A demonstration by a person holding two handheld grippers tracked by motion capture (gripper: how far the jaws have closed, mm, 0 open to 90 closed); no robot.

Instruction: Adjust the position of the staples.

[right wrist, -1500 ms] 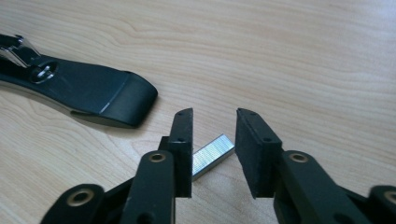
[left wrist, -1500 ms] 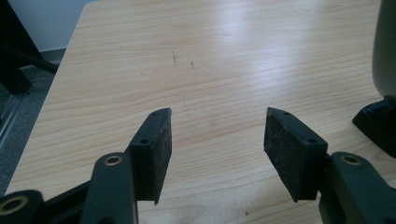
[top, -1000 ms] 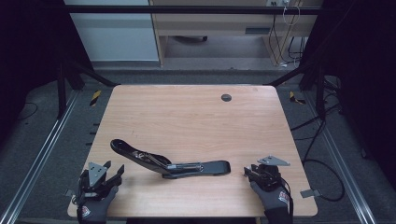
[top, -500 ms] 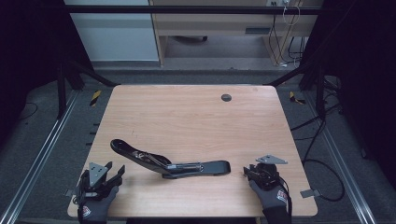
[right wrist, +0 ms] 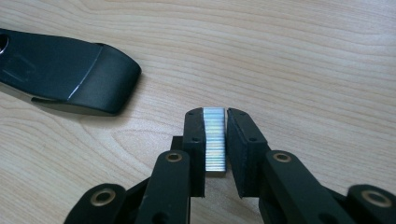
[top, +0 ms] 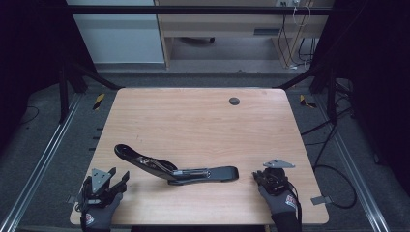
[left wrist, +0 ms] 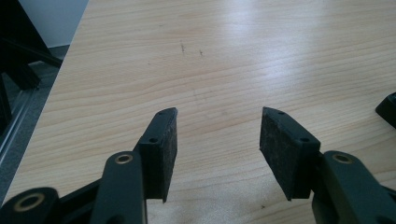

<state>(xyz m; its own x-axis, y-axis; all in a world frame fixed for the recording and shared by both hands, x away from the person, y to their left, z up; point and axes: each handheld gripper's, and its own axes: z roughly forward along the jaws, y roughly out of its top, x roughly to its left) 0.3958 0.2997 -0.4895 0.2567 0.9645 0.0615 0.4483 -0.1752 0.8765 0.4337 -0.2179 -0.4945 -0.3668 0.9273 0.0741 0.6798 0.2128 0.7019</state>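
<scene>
A black stapler (top: 176, 170) lies swung open on the wooden table (top: 203, 121), its upper arm pointing toward the near left and its base toward the right. The rounded end of the stapler (right wrist: 70, 77) lies up and to the left of my right gripper (right wrist: 215, 114). That gripper is shut on a silvery strip of staples (right wrist: 215, 140), held upright between its pads just above the wood. In the high view the right gripper (top: 262, 176) sits just right of the stapler's base. My left gripper (top: 119, 176) stands open near the front left corner, and nothing sits between the left gripper's (left wrist: 218, 128) pads.
A small dark round grommet (top: 234, 101) is set into the table near its far edge. A corner of the stapler (left wrist: 387, 108) reaches into the left gripper view at the right. Cables and metal frame rails run along the floor on both sides.
</scene>
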